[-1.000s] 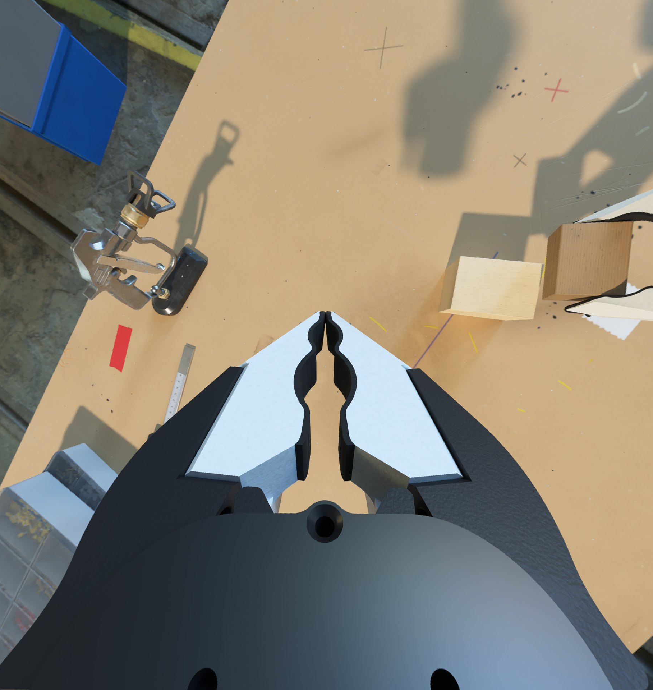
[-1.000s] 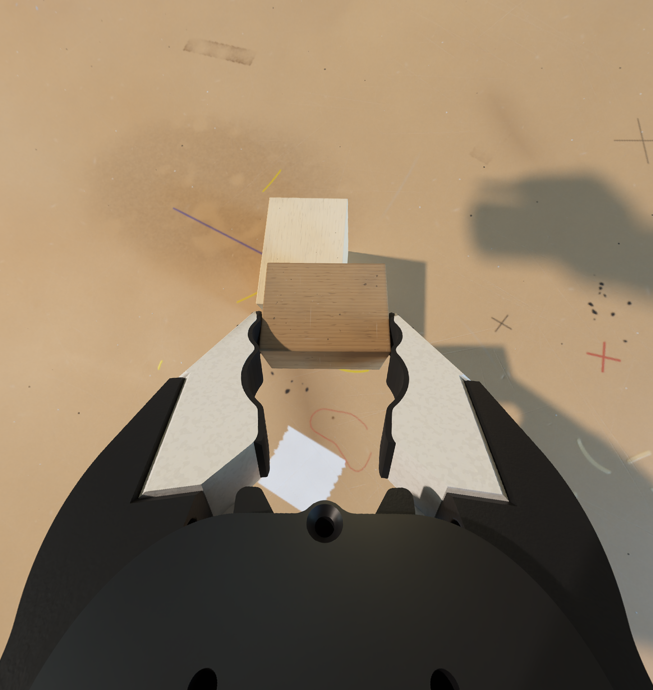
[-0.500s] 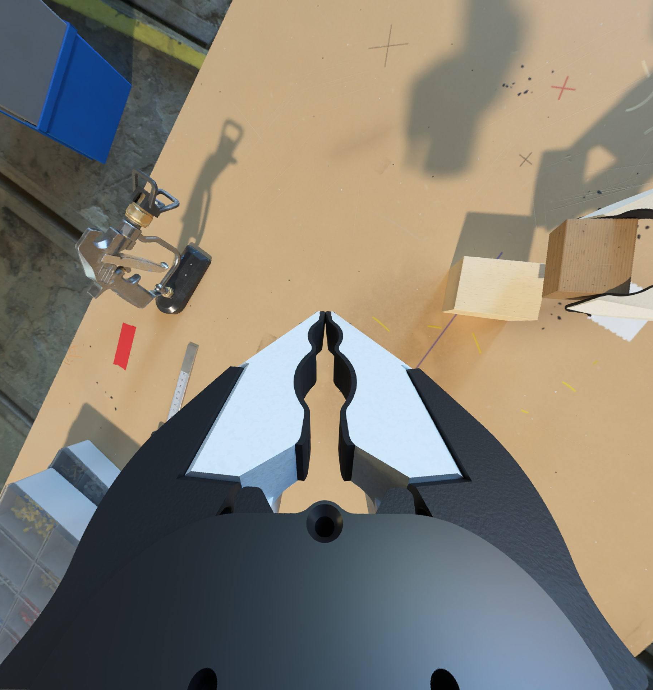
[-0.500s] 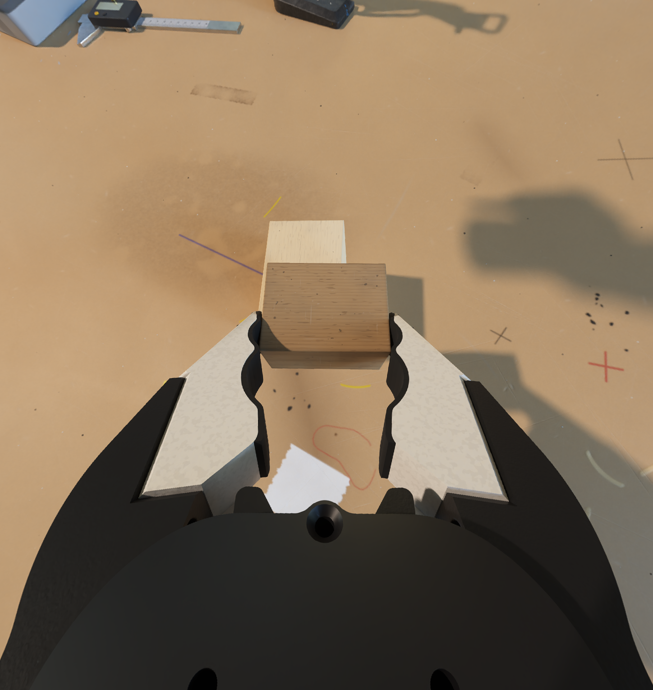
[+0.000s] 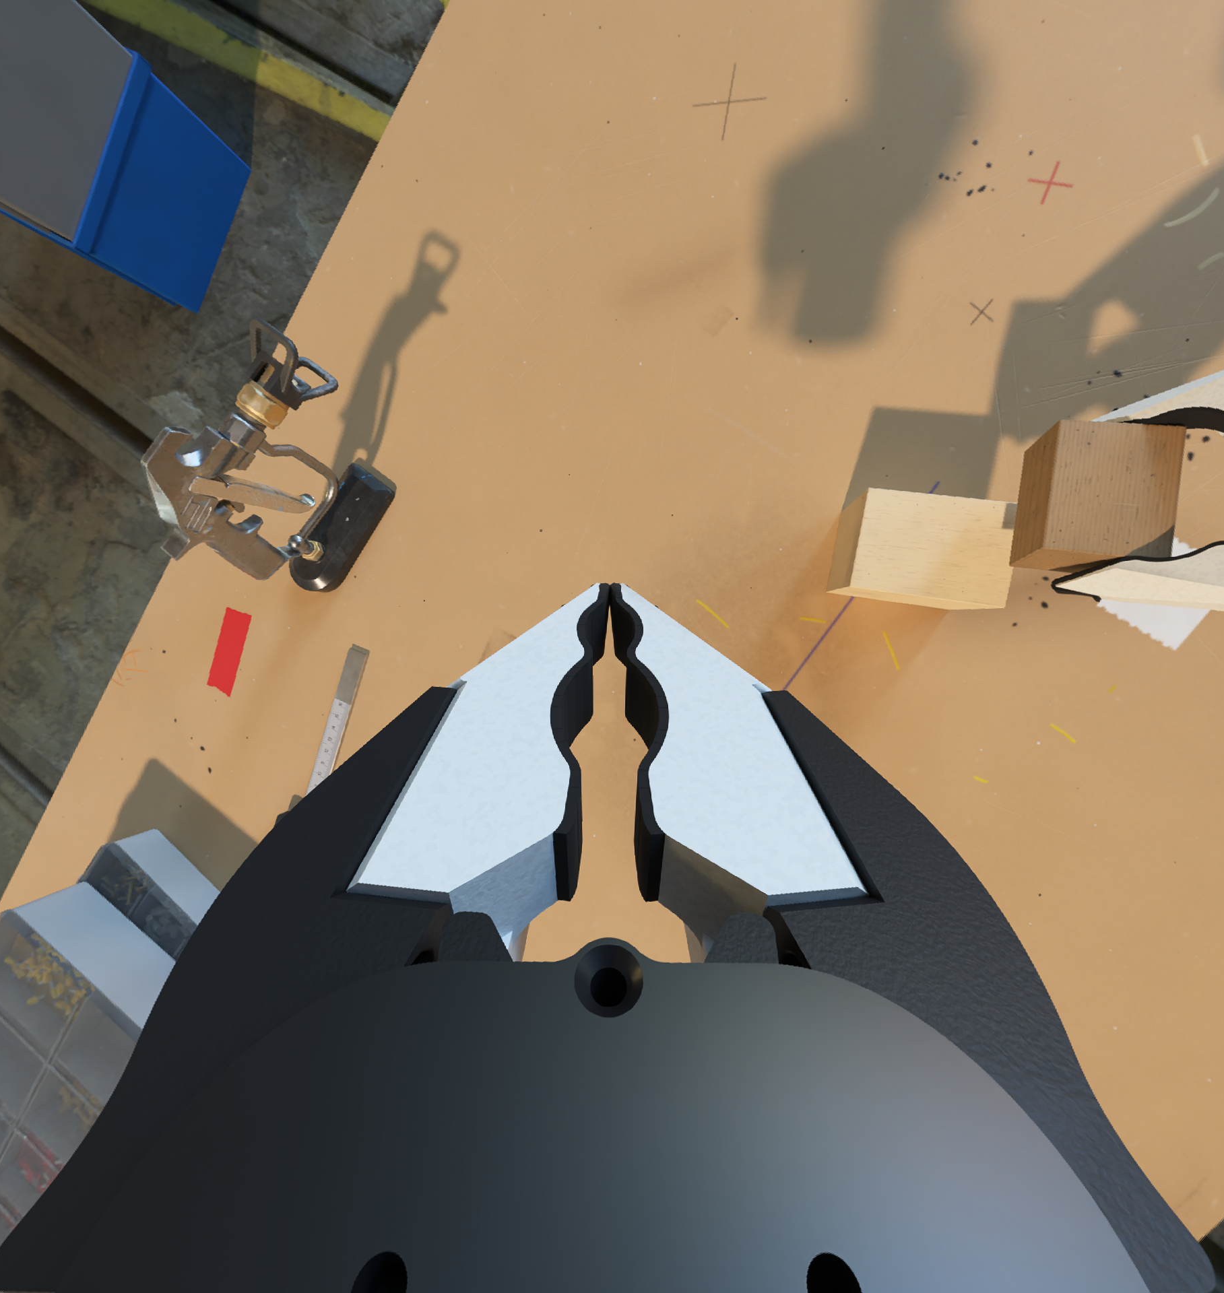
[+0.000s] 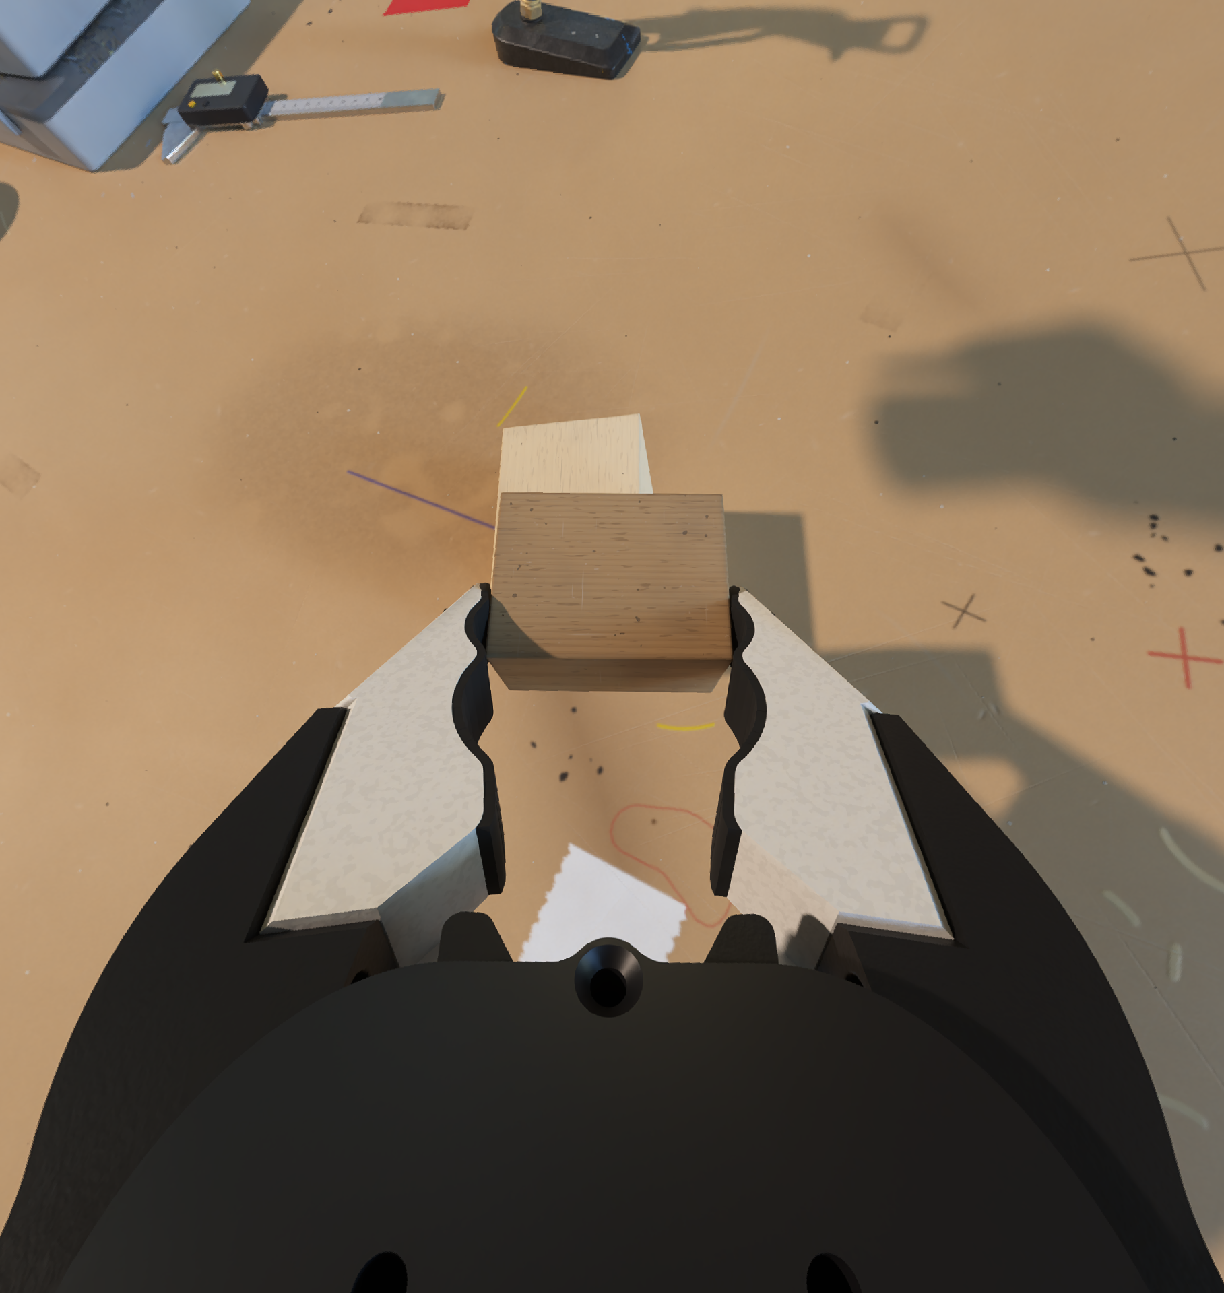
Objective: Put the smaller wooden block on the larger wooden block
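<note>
The right gripper (image 6: 609, 630) holds the darker brown, smaller wooden cube (image 6: 609, 574) between its fingers, lifted off the tan counter (image 6: 875, 175) just short of the pale, larger wooden block (image 6: 572, 453). Next, I judge, comes carrying it over and lowering squarely. The left gripper (image 5: 607, 595) hangs closed and empty. The cube hides the pale block's near part.

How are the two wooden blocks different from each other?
The darker block is mid-brown with speckled grain; the pale block is light cream. The darker block is clamped in the right gripper and looks lifted off the table; the pale block lies on it, untouched. The darker block looks more cube-like; the pale one looks longer and lower. Both are plain, square-edged wood.
</note>
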`<action>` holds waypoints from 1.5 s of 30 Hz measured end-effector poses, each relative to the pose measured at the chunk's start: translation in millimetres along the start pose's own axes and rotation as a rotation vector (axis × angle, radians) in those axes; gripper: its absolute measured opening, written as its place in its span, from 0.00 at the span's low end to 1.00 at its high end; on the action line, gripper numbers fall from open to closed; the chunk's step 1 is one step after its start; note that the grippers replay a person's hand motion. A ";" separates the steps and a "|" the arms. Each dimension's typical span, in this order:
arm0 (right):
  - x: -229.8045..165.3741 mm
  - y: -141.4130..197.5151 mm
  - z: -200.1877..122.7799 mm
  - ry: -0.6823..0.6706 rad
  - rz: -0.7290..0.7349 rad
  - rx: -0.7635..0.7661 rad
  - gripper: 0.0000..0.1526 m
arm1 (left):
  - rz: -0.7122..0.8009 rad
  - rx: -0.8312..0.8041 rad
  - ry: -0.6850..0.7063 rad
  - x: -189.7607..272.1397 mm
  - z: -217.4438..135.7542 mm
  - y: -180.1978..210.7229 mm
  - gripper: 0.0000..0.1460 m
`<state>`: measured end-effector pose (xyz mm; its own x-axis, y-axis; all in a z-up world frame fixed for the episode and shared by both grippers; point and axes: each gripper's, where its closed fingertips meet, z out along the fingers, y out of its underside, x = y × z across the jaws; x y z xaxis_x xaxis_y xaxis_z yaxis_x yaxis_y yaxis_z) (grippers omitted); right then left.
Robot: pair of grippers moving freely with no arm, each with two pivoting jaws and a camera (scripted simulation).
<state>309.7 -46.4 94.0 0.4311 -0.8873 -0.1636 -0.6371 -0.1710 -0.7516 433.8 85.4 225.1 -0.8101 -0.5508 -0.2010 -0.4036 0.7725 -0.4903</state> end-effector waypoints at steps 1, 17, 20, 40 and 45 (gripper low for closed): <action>-0.4 0.6 -0.2 -0.002 0.010 -0.001 0.44 | 0.002 0.002 -0.003 0.0 0.0 0.0 0.00; -5.0 -3.6 0.6 0.036 0.026 0.046 0.44 | 0.018 -0.003 -0.085 0.2 0.0 0.3 0.00; -7.2 -7.3 4.9 0.057 0.008 0.059 0.44 | 0.017 -0.002 -0.101 0.3 0.1 0.4 0.00; -25.1 -34.1 69.3 -0.078 -0.139 0.333 0.64 | -0.091 0.081 -0.028 0.6 0.3 0.4 0.00; -19.0 -17.2 44.4 -0.109 -0.141 0.379 0.55 | -0.065 0.057 -0.069 0.6 0.1 0.4 0.00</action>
<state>340.8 -7.5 81.7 0.5753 -0.8126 -0.0935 -0.2958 -0.1001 -0.9500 433.1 85.3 224.7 -0.7510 -0.6210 -0.2243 -0.4279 0.7166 -0.5509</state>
